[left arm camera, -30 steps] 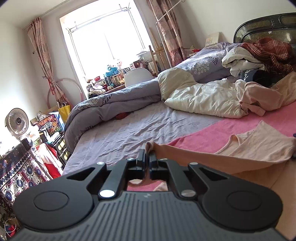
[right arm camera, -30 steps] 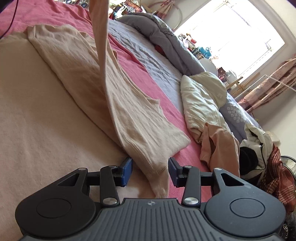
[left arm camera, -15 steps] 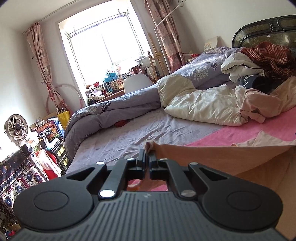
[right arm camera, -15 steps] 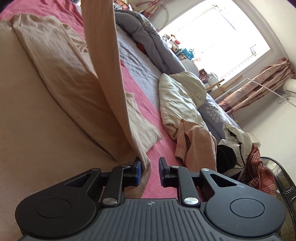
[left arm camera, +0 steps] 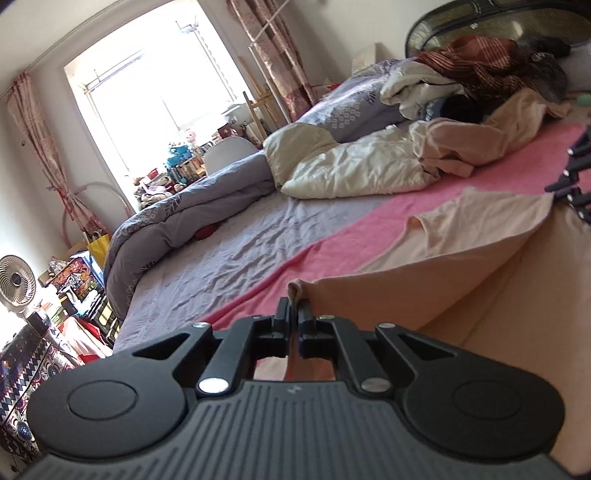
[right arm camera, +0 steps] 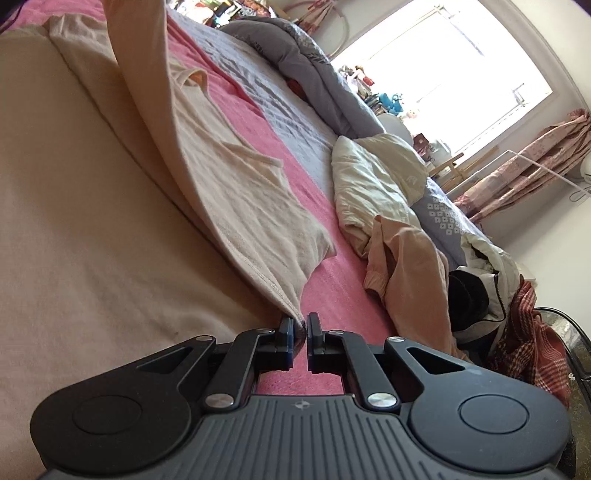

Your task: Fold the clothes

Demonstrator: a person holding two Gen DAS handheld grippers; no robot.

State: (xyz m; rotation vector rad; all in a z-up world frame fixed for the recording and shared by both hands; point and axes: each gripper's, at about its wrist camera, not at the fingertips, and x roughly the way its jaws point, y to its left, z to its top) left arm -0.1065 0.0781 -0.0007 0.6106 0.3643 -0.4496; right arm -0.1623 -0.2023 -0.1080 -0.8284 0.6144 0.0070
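Bed with pink sheet [right arm camera: 332,280]. Left gripper [left arm camera: 294,314] pinching peach garment [right arm camera: 240,192] edge. Right gripper [right arm camera: 300,325] closing, nearly pressed together on its hem corner. Crumpled clothes heap [right arm camera: 406,266] beyond.

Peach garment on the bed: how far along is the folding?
Done: the peach garment lies spread on the pink sheet. In hand: the left gripper is shut on one corner, raised; the right gripper has its fingers nearly together at the hem corner, grip unclear. Left: no fold laid yet, and the clothes pile by the headboard lies crumpled.
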